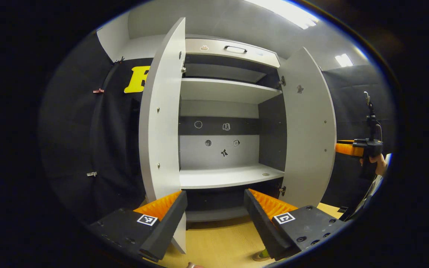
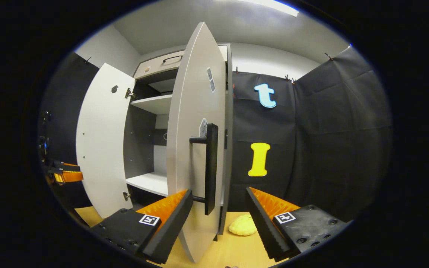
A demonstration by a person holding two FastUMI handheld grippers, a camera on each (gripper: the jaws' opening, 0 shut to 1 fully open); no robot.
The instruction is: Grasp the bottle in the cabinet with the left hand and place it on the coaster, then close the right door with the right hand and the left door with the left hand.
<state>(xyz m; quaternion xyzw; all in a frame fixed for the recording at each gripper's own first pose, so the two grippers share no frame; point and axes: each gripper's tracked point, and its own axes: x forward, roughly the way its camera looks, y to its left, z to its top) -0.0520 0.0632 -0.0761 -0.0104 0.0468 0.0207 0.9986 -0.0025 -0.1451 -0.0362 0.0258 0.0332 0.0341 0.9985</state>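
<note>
Both grey flat-panel cabinet doors open: left door (image 1: 162,123) swung wide, right door (image 2: 196,149) edge-on ahead of the right gripper. White laminate cabinet shelves (image 1: 229,175) look bare, no bottle on any shelf I can see.

Left gripper (image 1: 214,217): black-and-orange fingers apart, nothing between them, aimed into the cabinet mouth over the pale wood tabletop (image 1: 218,242). Right gripper (image 2: 218,219): fingers apart too, straddling the lower end of the black bar handle (image 2: 210,167) on the right door, not clamped on it.

Where the bottle is: can't tell. A greenish-yellow sliver (image 1: 261,255) at the bottom rim of the left gripper view, just by the left gripper's finger, could be the bottle or coaster, too cropped to call. A yellow lumpy round object (image 2: 242,225) sits on the table near the right door's foot; not sure what it is.

My read: bottle step likely done, given bare shelves and an empty left gripper. Left: close right door, then left door. Right gripper looks staged for the first.

Writing: square fiducial tags on the gripper fingers, small stickers on the cabinet back panel (image 1: 218,143). Nothing legible, no brand.
</note>
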